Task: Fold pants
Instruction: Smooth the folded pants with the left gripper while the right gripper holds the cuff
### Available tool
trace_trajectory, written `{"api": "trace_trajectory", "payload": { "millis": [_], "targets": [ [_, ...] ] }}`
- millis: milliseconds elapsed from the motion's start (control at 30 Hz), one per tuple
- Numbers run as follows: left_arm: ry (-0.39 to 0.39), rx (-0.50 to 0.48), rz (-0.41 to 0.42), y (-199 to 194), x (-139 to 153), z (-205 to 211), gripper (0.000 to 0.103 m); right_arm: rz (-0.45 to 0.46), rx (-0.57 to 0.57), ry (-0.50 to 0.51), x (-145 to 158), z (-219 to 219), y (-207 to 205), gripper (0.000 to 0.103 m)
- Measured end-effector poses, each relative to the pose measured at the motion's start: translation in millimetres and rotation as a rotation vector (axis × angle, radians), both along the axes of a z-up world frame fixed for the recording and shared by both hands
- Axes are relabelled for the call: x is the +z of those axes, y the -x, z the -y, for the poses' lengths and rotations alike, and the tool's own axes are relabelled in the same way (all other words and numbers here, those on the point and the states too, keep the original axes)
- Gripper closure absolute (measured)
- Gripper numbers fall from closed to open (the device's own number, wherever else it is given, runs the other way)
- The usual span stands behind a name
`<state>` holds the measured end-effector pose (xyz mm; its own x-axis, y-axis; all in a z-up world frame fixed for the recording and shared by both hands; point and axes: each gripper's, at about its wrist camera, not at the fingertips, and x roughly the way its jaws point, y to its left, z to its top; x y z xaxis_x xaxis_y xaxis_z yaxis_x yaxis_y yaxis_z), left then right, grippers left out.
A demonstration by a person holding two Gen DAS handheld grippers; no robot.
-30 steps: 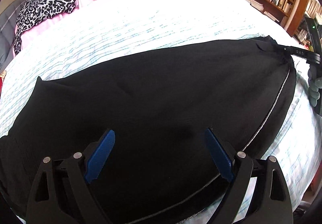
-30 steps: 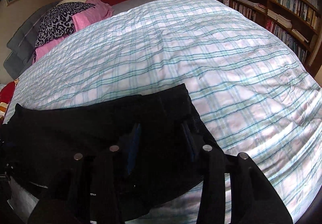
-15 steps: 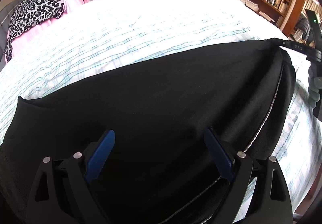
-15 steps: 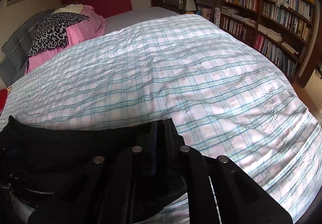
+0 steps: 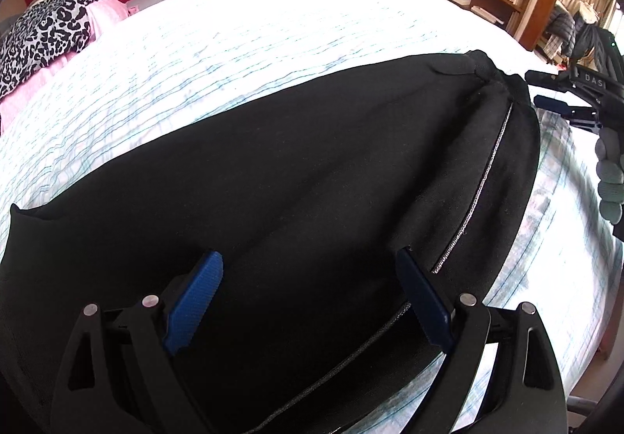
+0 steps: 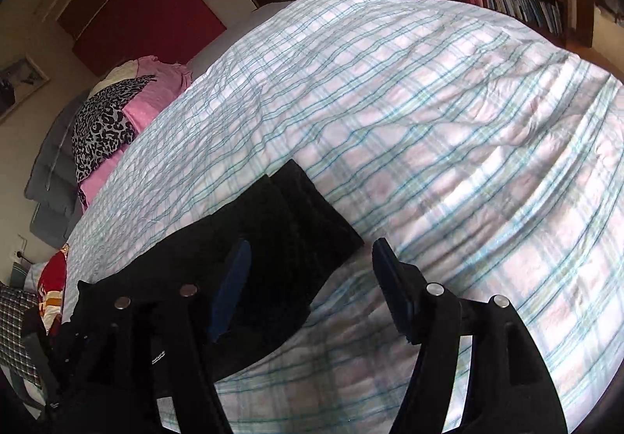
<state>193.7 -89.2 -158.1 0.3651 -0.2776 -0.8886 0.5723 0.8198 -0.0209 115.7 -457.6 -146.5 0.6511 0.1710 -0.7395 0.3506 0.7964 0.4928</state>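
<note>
Grippers both angled down over black fabric pants [image 5: 296, 200] spread flat on a checked white-and-turquoise bed cover [image 6: 429, 122]. The left gripper [image 5: 308, 297] hung with its blue-padded jaws spread wide above the cloth, nothing pinched. The right gripper [image 6: 312, 289] was rolled to one side; its jaws had just been opening and stood apart, one pad over the pants' folded end, the other over bare cover, gripping nothing. In the left view a gloved hand [image 5: 610, 176] held it just beside that end.
</note>
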Motion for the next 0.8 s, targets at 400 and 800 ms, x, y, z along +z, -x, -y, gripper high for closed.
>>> {"api": "trace_trajectory", "payload": {
  "millis": [400, 800],
  "targets": [
    [0.036, 0.064, -0.003, 1, 15, -28, 0.013, -0.030, 0.030, -0.031, -21, -26, -27, 0.071],
    [0.078, 0.184, 0.023, -7, 41, -84, 0.013, 0.168, 0.108, 0.269, 76, -114, -9, 0.087]
  ]
}}
